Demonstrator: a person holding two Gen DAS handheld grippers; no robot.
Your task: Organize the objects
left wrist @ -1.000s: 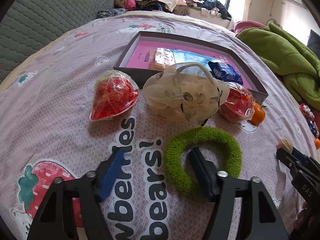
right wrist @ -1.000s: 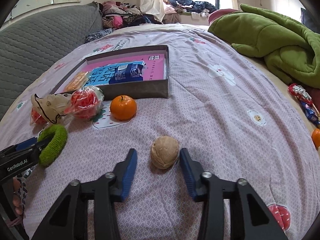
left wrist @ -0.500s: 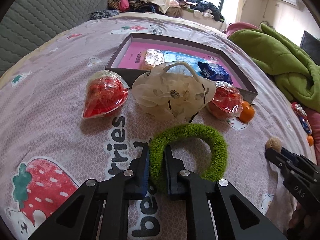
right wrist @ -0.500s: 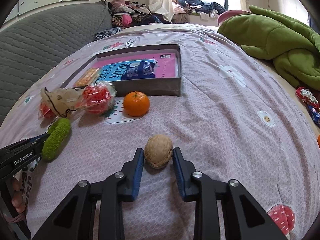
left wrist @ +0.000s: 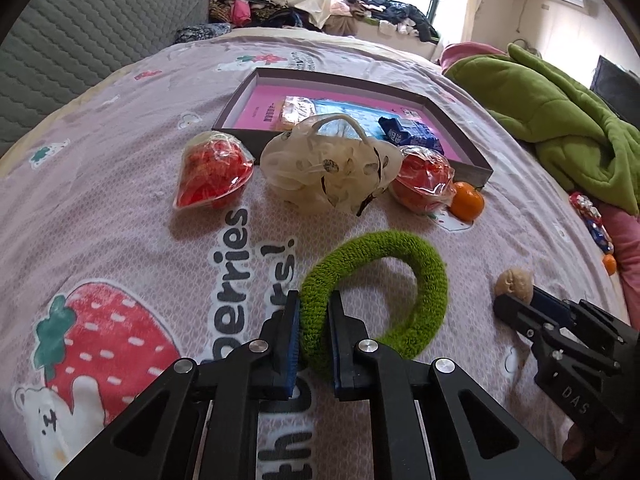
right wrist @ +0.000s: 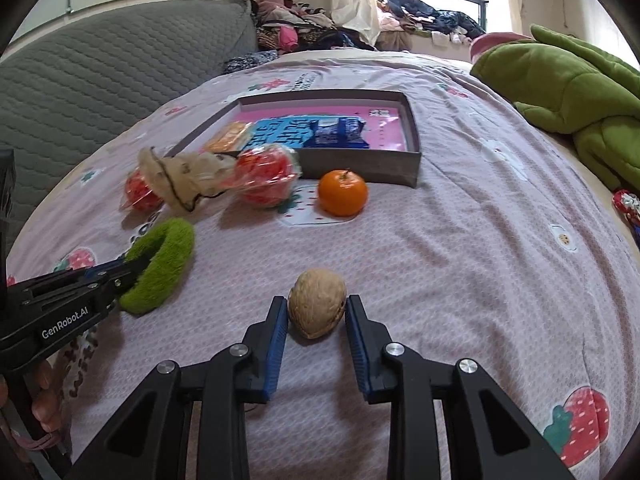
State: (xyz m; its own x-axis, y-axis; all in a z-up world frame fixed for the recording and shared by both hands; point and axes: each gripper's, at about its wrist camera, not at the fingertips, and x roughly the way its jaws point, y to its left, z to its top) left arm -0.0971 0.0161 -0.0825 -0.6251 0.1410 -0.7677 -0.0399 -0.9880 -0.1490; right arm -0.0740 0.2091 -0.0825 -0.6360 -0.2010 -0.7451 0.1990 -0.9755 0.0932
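The left gripper (left wrist: 314,312) has its jaws clamped on the near side of the fuzzy green ring (left wrist: 416,276), the plush squeezed narrow between the blue pads; the rest of the loop arcs out ahead and to the right of the jaws, over the printed bedspread (left wrist: 120,208). The right gripper (right wrist: 317,312) pinches a walnut (right wrist: 317,302) squarely between its fingertips (the shell fills the whole gap), both pads pressed against its sides. Beyond the right jaws, a little ahead, sits a mandarin (right wrist: 343,193), and just behind it the shallow grey box (right wrist: 360,164) with a pink floor and blue packets inside. Ahead of the left jaws lie a cream mesh bag (left wrist: 328,168) and, flanking it, two red sweets in clear wrap (left wrist: 212,168), all short of the box wall.
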